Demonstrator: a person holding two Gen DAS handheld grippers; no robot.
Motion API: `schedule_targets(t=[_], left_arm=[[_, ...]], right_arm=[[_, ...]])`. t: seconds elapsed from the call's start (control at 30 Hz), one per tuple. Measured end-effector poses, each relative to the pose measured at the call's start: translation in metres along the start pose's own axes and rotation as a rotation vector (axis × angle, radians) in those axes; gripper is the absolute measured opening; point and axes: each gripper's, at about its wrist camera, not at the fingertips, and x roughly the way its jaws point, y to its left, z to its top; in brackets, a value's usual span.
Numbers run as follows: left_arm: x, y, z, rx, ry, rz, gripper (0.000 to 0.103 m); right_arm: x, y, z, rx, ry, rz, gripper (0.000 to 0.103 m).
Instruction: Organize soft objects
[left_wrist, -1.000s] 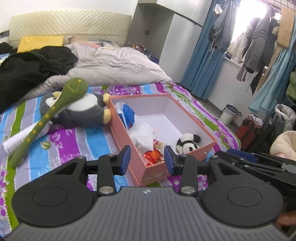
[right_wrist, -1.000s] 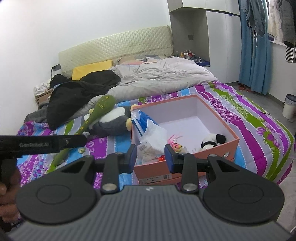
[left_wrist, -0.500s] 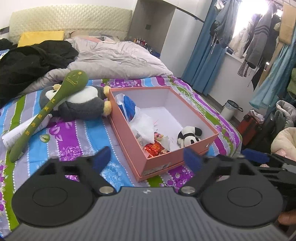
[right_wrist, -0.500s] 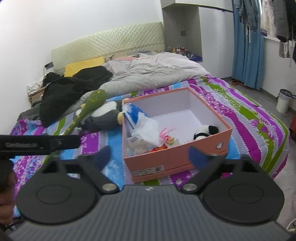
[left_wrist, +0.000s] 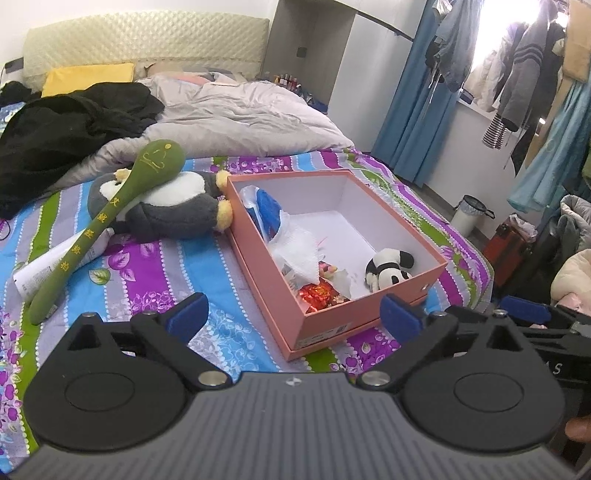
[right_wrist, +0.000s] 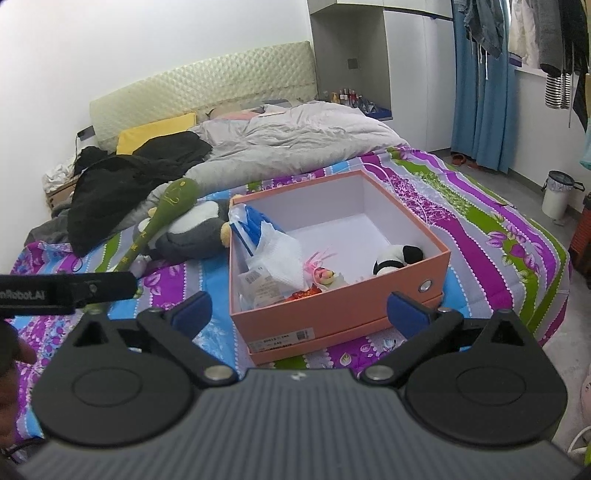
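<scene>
Matt pink cardboard box (left_wrist: 284, 291), plush penguin (left_wrist: 173, 206), crinkly glossy red wrapper (left_wrist: 316, 294), quilted cloth bedspread (left_wrist: 177, 266).

One pink box (left_wrist: 325, 325) lies on the bed (left_wrist: 155, 280), and the counts are taken from it. Inside the box: one small panda plush (left_wrist: 388, 267) at its near right corner, one white plastic bag (left_wrist: 299, 247) and one blue packet (left_wrist: 267, 210) along its left wall, one red foil wrapper (left_wrist: 316, 295) at its near left corner, and one small pink-haired doll (right_wrist: 321, 271) beside the bag. Left of the box, outside it: one penguin plush (left_wrist: 173, 210) touching the box wall, one long green plush club (left_wrist: 110, 218) lying across the penguin, and one white tube (left_wrist: 55, 266) under the club. Behind the box: one grey quilt (left_wrist: 236, 118), one black garment heap (left_wrist: 70, 129), one yellow pillow (left_wrist: 88, 75).
</scene>
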Motion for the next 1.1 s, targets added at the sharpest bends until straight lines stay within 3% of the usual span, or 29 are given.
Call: schedule_targets(t=[1.1], left_arm=[[-0.0024,0.0046,0.0031,-0.017,0.005,0.020,0.101]], right_arm=[[0.0015,-0.0013,-0.0025,0.006,0.003,-0.011,0.103]])
